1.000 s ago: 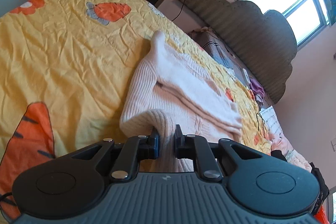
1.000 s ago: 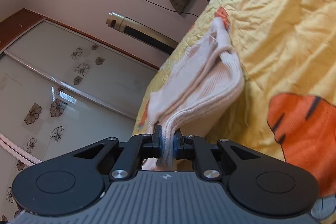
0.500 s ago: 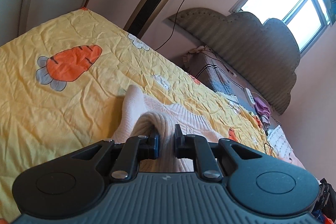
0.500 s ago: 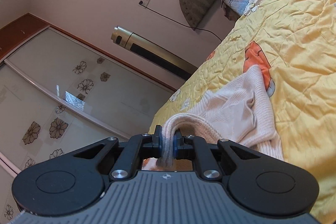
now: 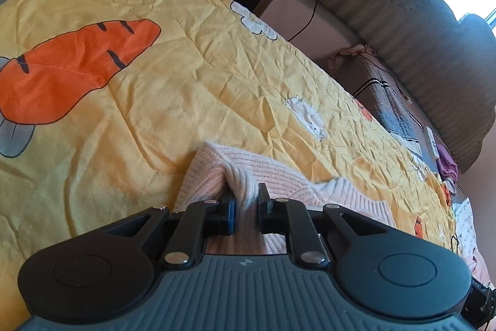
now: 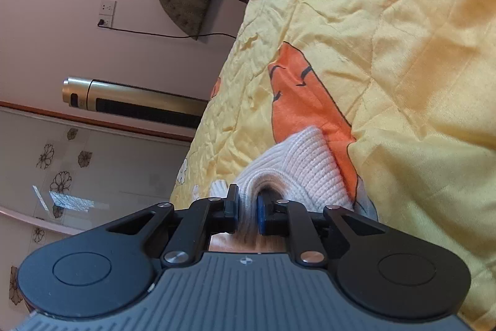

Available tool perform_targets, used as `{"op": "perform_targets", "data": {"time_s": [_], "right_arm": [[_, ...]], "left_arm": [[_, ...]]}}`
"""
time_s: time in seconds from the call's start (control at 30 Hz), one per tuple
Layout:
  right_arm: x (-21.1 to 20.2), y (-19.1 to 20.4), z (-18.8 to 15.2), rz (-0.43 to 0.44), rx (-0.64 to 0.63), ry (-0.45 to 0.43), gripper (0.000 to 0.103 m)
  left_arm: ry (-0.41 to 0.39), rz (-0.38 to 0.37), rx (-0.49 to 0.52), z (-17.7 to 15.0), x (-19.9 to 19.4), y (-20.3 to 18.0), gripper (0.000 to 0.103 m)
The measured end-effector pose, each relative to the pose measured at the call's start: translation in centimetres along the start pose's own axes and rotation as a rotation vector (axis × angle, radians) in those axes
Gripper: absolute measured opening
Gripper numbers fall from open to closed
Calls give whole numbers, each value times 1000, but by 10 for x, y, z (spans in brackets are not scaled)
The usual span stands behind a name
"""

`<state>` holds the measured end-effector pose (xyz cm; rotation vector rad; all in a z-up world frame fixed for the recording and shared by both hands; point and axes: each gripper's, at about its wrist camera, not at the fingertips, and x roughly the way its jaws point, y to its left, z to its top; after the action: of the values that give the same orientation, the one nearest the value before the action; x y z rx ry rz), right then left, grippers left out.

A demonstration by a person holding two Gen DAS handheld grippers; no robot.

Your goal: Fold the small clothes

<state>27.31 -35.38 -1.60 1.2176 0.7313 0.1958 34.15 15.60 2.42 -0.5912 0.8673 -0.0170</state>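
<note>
Both hand-held grippers clenched on pink-white knit sweater (image 5: 272, 176): L hand-held gripper (image 5: 246, 203) pinches a fold, R hand-held gripper (image 6: 247, 205) likewise, jaws just eased a bit. Sweater lies on bed's yellow carrot-print quilt (image 5: 186, 76).

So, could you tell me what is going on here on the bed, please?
A person is folding a pale pink knitted sweater on a yellow carrot-print quilt. The left gripper and the right gripper each pinch a fold of the knit. Most of the sweater lies bunched on the quilt in front of them.
</note>
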Motion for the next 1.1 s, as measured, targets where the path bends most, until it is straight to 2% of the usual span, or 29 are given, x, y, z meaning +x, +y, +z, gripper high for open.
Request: {"op": "perform_targets", "data": {"time_s": [0.03,0.17,0.27,0.3,0.37,0.4,0.43,0.47,0.5,0.57,0.6,0.67,0.77,0.83,0.9,0.97,1.0,1.03,1.07,1.1], "right_arm": [[2,-1,0,5,0,3,26],[-1,1,3,59,-11,5,49],[-13,14,7,58,-54,-40,54],[-18,21,7,60,-86,-52,54],[-25,41,3,24,-204,-68,54],[-26,54,-2,-22,-297,-70,54],[-25,66,-8,-84,-406,-64,54],[-20,79,-15,-170,-523,-58,54],[-12,87,-23,-254,-628,-53,54],[2,91,-32,-341,-760,-14,55],[9,90,-32,-369,-774,4,56],[23,83,-26,-409,-761,28,56],[36,77,-17,-400,-715,41,55],[42,75,-15,-375,-704,47,45],[50,74,-13,-434,-733,46,39],[53,73,-12,-444,-735,55,39],[53,72,-12,-430,-729,67,41],[54,72,-13,-414,-729,83,33],[55,71,-13,-414,-725,89,20],[56,69,-13,-424,-716,93,13]], "left_arm": [[-9,-13,4,0,-1,0,14],[-8,-50,-25,8,-11,-1,15],[-43,-79,13,9,-32,-16,23],[-72,-85,42,6,-40,-22,28],[-186,-69,146,-4,-59,-42,42],[-269,-40,219,-12,-67,-53,63],[-363,2,299,-20,-74,-64,89],[-422,35,357,-27,-76,-72,97],[-446,65,424,-31,-73,-80,100],[-390,112,511,-31,-57,-90,100],[-346,128,543,-28,-46,-91,99],[-275,194,579,-22,-25,-90,99],[-224,284,575,-13,-3,-77,99],[-152,343,574,-5,13,-73,99],[-58,326,572,-3,25,-68,99],[-25,311,582,-7,32,-65,87],[-5,301,586,-7,36,-65,66],[13,293,577,-7,39,-65,51],[4,299,569,-6,39,-65,39],[-8,308,570,-4,37,-68,17]]}}
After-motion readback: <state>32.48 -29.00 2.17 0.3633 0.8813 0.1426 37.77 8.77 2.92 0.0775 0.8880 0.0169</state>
